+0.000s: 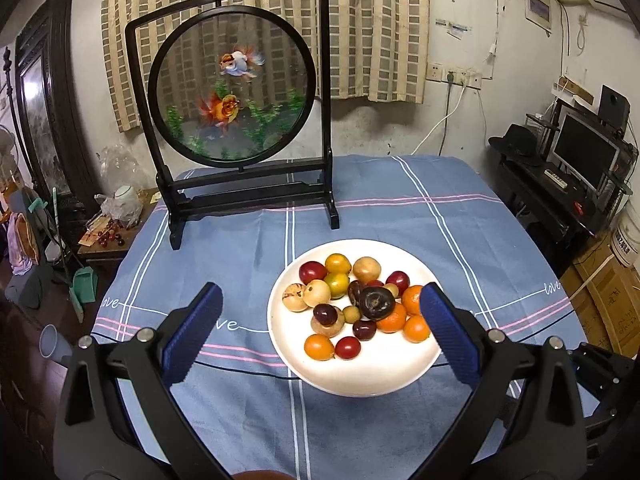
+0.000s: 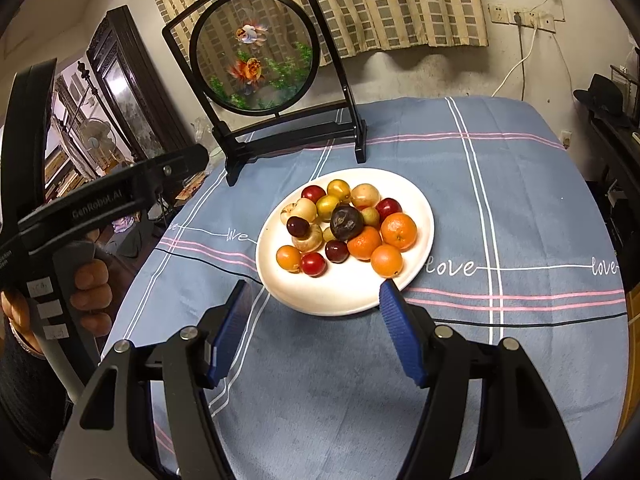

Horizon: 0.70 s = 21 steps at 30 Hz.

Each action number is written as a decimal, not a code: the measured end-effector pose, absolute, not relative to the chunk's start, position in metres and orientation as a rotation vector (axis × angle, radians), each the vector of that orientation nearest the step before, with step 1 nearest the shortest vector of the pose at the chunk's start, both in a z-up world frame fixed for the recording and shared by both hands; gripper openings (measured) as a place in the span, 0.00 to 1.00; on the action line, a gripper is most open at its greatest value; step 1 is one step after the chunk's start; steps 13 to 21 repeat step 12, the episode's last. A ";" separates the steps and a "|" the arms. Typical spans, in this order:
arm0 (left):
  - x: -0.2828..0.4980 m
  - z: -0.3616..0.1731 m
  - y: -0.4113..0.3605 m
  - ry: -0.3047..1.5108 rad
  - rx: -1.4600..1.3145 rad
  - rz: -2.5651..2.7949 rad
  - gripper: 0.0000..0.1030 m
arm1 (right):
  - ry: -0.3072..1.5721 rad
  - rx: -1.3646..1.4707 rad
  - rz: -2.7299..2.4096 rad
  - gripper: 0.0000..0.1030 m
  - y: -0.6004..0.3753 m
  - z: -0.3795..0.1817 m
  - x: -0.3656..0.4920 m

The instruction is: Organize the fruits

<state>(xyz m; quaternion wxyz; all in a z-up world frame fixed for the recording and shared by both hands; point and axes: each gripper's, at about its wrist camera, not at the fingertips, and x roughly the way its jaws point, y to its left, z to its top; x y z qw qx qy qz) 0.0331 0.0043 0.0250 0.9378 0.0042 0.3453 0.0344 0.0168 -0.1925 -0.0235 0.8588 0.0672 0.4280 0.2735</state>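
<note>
A white plate (image 1: 360,376) (image 2: 344,296) rests on the blue checked tablecloth and carries several small fruits: oranges (image 1: 394,318) (image 2: 399,231), red plums (image 1: 313,272) (image 2: 313,264), pale tan fruits (image 1: 317,293) (image 2: 365,195) and one dark wrinkled fruit (image 1: 376,302) (image 2: 346,222). My left gripper (image 1: 320,296) hovers over the near side of the plate, jaws wide open, nothing between the blue pads. My right gripper (image 2: 314,286) stands open just short of the plate's near rim, also empty. In the right wrist view, a hand (image 2: 90,280) grips the left tool's handle.
A black-framed round goldfish screen (image 1: 236,88) (image 2: 256,52) stands at the table's back left. The tablecloth (image 1: 460,220) (image 2: 500,200) spreads around the plate. A low side table with clutter (image 1: 112,232) sits left; a desk with a monitor (image 1: 584,152) is right.
</note>
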 end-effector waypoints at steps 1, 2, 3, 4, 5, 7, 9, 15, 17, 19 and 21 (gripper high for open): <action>0.033 0.025 0.005 0.704 0.009 0.073 0.97 | 0.900 0.140 0.575 0.65 -0.192 -0.024 0.017; 0.033 0.026 0.004 0.703 0.010 0.074 0.97 | 0.901 0.138 0.577 0.65 -0.191 -0.024 0.017; 0.034 0.027 0.004 0.697 0.016 0.070 0.97 | 0.902 0.137 0.579 0.65 -0.191 -0.024 0.017; 0.033 0.027 0.003 0.691 0.029 0.072 0.97 | 0.904 0.137 0.580 0.65 -0.191 -0.025 0.018; 0.034 0.028 0.002 0.687 0.043 0.074 0.97 | 0.906 0.136 0.583 0.66 -0.190 -0.025 0.018; 0.033 0.031 0.003 0.679 0.046 0.088 0.97 | 0.908 0.135 0.586 0.66 -0.189 -0.027 0.019; 0.032 0.033 0.005 0.664 0.033 0.087 0.97 | 0.912 0.134 0.592 0.66 -0.188 -0.028 0.020; 0.033 0.032 0.007 0.672 0.027 0.093 0.97 | 0.916 0.128 0.601 0.66 -0.186 -0.029 0.020; 0.033 0.032 0.007 0.672 0.027 0.093 0.97 | 0.916 0.128 0.601 0.66 -0.186 -0.029 0.020; 0.033 0.032 0.007 0.672 0.027 0.093 0.97 | 0.916 0.128 0.601 0.66 -0.186 -0.029 0.020; 0.033 0.032 0.007 0.672 0.027 0.093 0.97 | 0.916 0.128 0.601 0.66 -0.186 -0.029 0.020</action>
